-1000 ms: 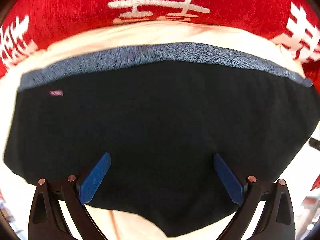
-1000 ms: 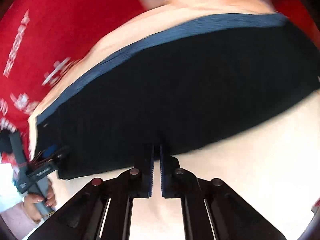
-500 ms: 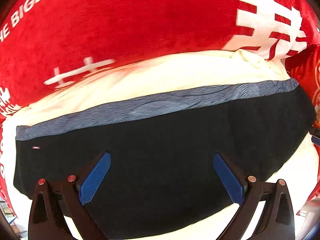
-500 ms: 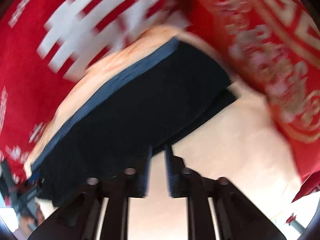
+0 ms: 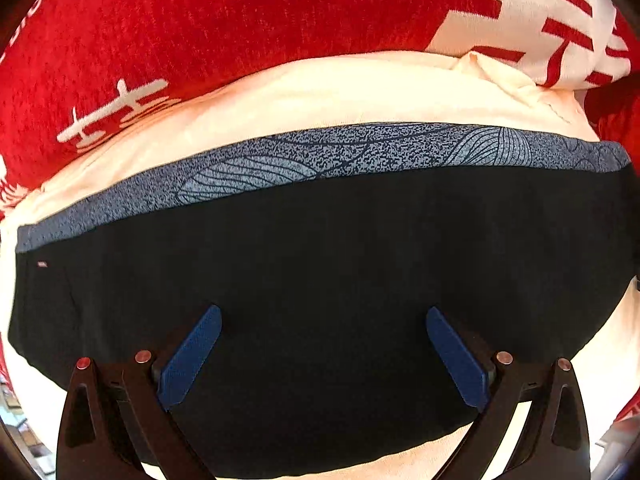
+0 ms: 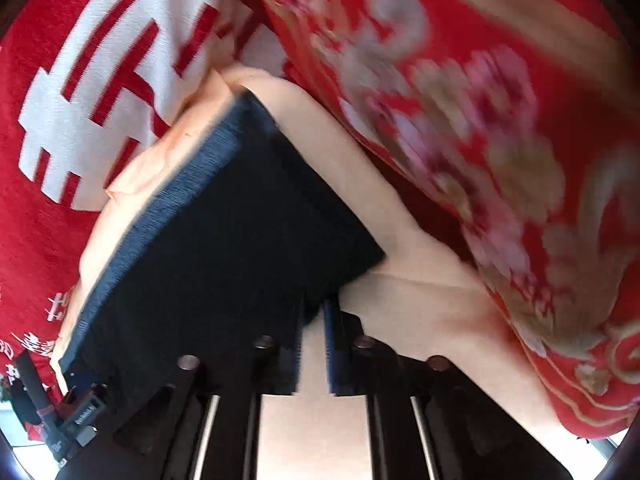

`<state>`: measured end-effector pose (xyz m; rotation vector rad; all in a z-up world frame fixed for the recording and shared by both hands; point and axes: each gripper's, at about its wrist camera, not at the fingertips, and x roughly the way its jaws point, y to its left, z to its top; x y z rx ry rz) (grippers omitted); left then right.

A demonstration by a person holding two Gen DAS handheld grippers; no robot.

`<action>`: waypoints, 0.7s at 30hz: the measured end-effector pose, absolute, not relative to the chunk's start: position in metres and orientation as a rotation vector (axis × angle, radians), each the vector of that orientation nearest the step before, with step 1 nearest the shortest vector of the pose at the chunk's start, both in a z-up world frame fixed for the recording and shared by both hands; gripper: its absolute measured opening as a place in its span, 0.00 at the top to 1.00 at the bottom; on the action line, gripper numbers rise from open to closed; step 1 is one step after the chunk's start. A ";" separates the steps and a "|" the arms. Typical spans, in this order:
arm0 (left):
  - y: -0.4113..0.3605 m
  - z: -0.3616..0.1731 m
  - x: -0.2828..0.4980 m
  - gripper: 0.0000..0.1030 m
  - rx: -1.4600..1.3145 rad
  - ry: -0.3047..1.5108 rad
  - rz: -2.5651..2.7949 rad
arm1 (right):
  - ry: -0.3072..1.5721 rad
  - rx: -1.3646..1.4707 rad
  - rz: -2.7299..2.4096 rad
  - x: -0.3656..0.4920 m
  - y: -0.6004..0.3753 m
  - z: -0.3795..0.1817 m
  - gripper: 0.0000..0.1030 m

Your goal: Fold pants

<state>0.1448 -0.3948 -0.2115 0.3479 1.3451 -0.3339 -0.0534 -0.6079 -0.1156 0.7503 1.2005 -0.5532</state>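
Lying flat on the cream sheet (image 5: 340, 92), the black pants (image 5: 320, 260) look already folded down to a compact block, the patterned grey waistband (image 5: 320, 156) running along the far edge, red printed bedding (image 5: 200, 20) beyond. On the left, the left gripper (image 5: 324, 356) hangs over the near part of the cloth with its blue pads (image 5: 188, 360) wide apart, holding nothing. Further right, the right wrist view — blurred — shows the pants (image 6: 224, 248) as a dark slab slanting away, and the right gripper (image 6: 312, 344) at the near right corner with its fingers drawn close, a narrow gap left between them; a bit of the edge seems to sit by the left pad, but I cannot tell whether it is pinched. To my eye the job is close to done. Doing it well would mean letting the corner go gently without dragging the stack askew, then pressing the top layer flat so the edges stay lined up with the waistband.
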 end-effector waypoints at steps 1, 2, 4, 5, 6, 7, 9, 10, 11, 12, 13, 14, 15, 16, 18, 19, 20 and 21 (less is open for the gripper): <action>-0.395 -0.203 0.142 0.00 0.356 1.343 -0.331 | 1.212 0.737 -0.563 -0.055 -0.606 -0.112 0.70; -0.396 -0.194 0.146 0.00 0.352 1.317 -0.332 | 1.224 0.721 -0.579 -0.059 -0.604 -0.104 0.69; -0.404 -0.181 0.162 0.00 0.321 1.267 -0.327 | 1.183 0.691 -0.549 -0.062 -0.596 -0.085 0.69; -0.406 -0.179 0.168 0.00 0.309 1.257 -0.319 | 1.160 0.656 -0.521 -0.057 -0.592 -0.077 0.69; -0.408 -0.179 0.179 0.00 0.293 1.251 -0.303 | 1.148 0.615 -0.488 -0.048 -0.587 -0.070 0.69; -0.411 -0.182 0.188 0.00 0.287 1.254 -0.283 | 1.147 0.578 -0.438 -0.033 -0.581 -0.067 0.69; -0.421 -0.192 0.207 0.00 0.287 1.263 -0.237 | 1.151 0.554 -0.358 -0.002 -0.576 -0.072 0.69; -0.424 -0.200 0.215 0.00 0.293 1.274 -0.214 | 1.158 0.546 -0.323 0.014 -0.574 -0.078 0.69; -0.423 -0.208 0.219 0.00 0.300 1.289 -0.194 | 1.169 0.522 -0.291 0.033 -0.570 -0.087 0.69; -0.422 -0.214 0.222 0.00 0.277 1.301 -0.199 | 1.180 0.500 -0.275 0.045 -0.568 -0.095 0.69; -0.420 -0.215 0.222 0.00 0.256 1.299 -0.204 | 1.198 0.482 -0.259 0.058 -0.564 -0.106 0.69; -0.419 -0.214 0.222 0.00 0.251 1.294 -0.216 | 1.223 0.466 -0.248 0.068 -0.564 -0.117 0.69; -0.422 -0.214 0.220 0.00 0.270 1.288 -0.227 | 1.235 0.447 -0.255 0.078 -0.569 -0.121 0.70; -0.423 -0.212 0.219 0.00 0.285 1.283 -0.236 | 1.232 0.413 -0.283 0.080 -0.574 -0.124 0.73; -0.416 -0.212 0.214 0.00 0.289 1.292 -0.245 | 1.227 0.379 -0.373 0.076 -0.588 -0.122 0.73; -0.417 -0.214 0.220 0.00 0.284 1.303 -0.246 | 1.225 0.393 -0.422 0.072 -0.600 -0.120 0.73; -0.418 -0.218 0.225 0.00 0.279 1.312 -0.246 | 1.218 0.447 -0.433 0.068 -0.611 -0.118 0.73; -0.418 -0.217 0.226 0.00 0.275 1.320 -0.243 | 1.213 0.483 -0.426 0.066 -0.616 -0.115 0.73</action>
